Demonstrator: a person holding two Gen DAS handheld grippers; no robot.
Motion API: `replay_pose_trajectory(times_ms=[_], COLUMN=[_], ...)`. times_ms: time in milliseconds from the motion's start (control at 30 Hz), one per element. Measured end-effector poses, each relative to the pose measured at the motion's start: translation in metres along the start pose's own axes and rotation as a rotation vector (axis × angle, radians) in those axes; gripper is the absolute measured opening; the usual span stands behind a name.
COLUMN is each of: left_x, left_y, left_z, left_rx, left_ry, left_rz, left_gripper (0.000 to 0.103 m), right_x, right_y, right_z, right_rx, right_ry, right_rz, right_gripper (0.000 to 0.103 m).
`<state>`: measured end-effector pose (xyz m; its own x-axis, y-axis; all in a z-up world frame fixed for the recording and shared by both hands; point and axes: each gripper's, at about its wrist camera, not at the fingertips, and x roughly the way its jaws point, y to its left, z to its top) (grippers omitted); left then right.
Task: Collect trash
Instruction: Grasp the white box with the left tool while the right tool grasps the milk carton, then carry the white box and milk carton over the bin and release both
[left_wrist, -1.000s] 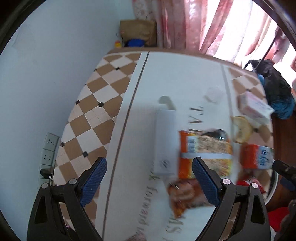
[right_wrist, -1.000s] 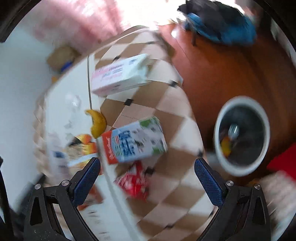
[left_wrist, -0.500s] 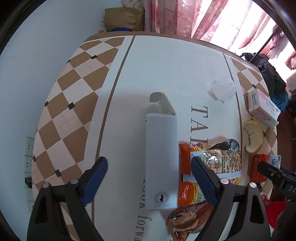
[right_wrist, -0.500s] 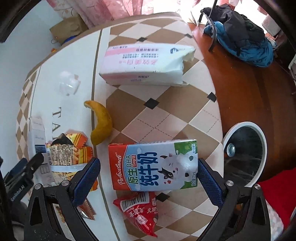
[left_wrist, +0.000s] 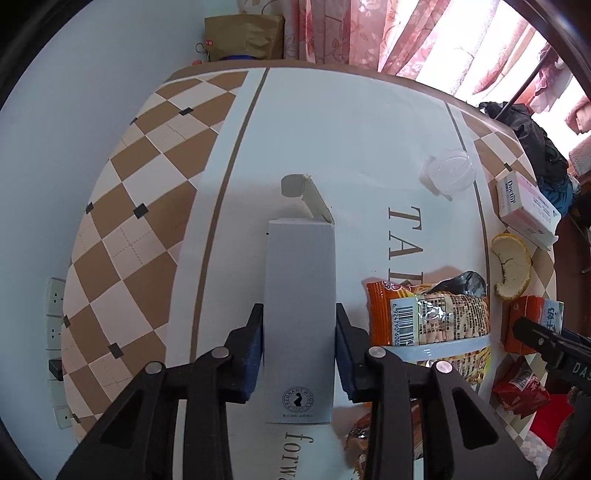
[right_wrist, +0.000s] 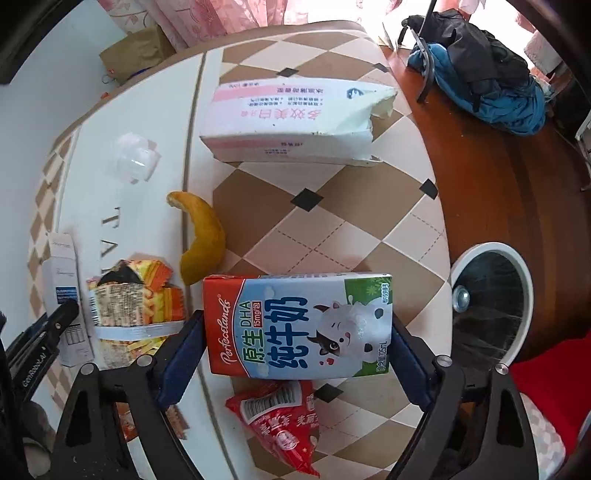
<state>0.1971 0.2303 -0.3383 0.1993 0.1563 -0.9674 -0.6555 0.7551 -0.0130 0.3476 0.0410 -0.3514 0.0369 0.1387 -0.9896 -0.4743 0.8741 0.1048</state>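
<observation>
Left gripper (left_wrist: 299, 343): blue pads pressed flat against both long sides of the grey carton (left_wrist: 300, 317), pinching it low on its length, presumably so the open flap at the far end stays clear. Carton lies lengthwise on the white centre band of the table (left_wrist: 332, 122), well in from every edge. Right gripper (right_wrist: 295, 334): fingers bracket the short ends of the milk carton (right_wrist: 299, 325), pads touching or all but touching; whether the pinch has real pressure, cannot tell. Milk carton lies flat on its broad face near the right edge of the table, printed side up, taken end to end since that span fits between the pads. Just under its near side, a red snack packet (right_wrist: 282, 428); beside its left end, an orange noodle wrapper (right_wrist: 133, 306) and a curved piece of orange peel (right_wrist: 203, 240). Farther toward the far edge, a torn pink-and-white box (right_wrist: 291, 122) and a clear plastic lid (right_wrist: 135, 157). Off the right edge, on the wooden floor, a white-rimmed bin (right_wrist: 491, 306) with a dark liner stands open, close to the milk carton. Judgement: both cartons are set for lifting and the bin's nearness favours the right side going first; loose wrappers remain to be collected.
</observation>
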Motion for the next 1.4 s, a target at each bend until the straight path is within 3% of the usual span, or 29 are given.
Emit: replay_pose_trajectory(times_ms=[367,567,767,933,1133,1400], left_x=[-0.059,-0.110,-0.171,-0.211,-0.235,-0.204], left_y=[0.005,-0.001,-0.030,-0.081,-0.169,-0.303], left_z=[-0.022,-0.032,-0.049,-0.059,-0.075,-0.100], left_rx=[0.033,0.052,0.091,0.164,0.289,0.460], left_ry=[-0.095,-0.186,-0.275,-0.333,-0.355,-0.269], left_rz=[0.011,-0.002,-0.062,-0.140,-0.246,-0.345], left_gripper=[0.031,0.031,0.031,0.031,0.031,0.031], right_x=[-0.037,-0.090,-0.156,-0.206,-0.240,-0.213], right_y=[0.000,-0.003,-0.027,-0.080,-0.177,-0.307], right_z=[-0.024,-0.042,-0.065,-0.092,-0.127,-0.164], right_rx=[-0.034,-0.042,-0.034,0.008,0.108,0.282], right_ry=[-0.084,-0.181,-0.301,-0.380,-0.429,-0.385], right_rz=[0.038,0.094,0.139,0.152,0.108,0.026], right_gripper=[0.092,0.092,0.092,0.092,0.092,0.092])
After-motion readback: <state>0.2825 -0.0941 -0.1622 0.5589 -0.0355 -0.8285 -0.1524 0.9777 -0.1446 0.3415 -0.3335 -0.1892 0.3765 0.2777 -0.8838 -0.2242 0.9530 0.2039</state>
